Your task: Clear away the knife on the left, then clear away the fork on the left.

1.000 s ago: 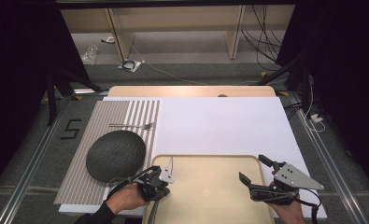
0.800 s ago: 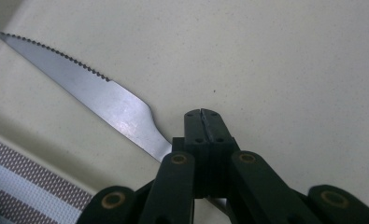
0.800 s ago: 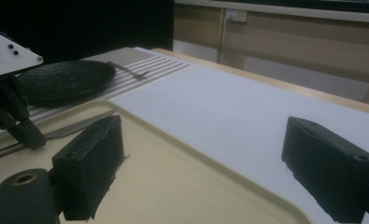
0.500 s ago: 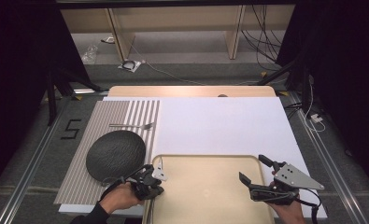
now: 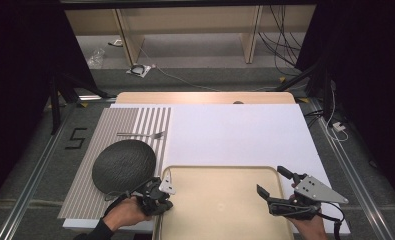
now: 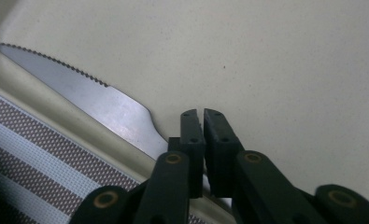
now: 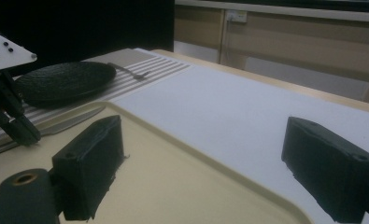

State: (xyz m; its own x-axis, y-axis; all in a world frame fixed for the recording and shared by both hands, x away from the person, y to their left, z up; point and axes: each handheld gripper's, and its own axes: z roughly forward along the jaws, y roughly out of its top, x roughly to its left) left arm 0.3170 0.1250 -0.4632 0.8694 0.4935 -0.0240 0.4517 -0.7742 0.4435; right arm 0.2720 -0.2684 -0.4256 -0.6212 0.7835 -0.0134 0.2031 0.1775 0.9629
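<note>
A serrated table knife (image 6: 102,100) lies flat along the left rim of the beige tray (image 5: 220,210), its blade toward the far end (image 7: 72,120). My left gripper (image 6: 203,116) is shut, jaws pressed together, pointing down over the knife's handle end, which runs beneath the jaws. I cannot tell whether they touch it. In the high view the left gripper (image 5: 162,200) sits at the tray's near left corner. My right gripper (image 5: 270,180) hovers open over the tray's right side, nothing between its jaws (image 7: 210,154).
A black textured plate (image 5: 124,165) rests on a striped placemat (image 5: 110,125) left of the tray, with a fork (image 5: 141,134) beyond it. A white sheet (image 5: 235,135) covers the table behind the tray. Shelving and cables stand past the far edge.
My left gripper has shifted slightly left, from inside the tray to its left rim. The right gripper has stayed put.
</note>
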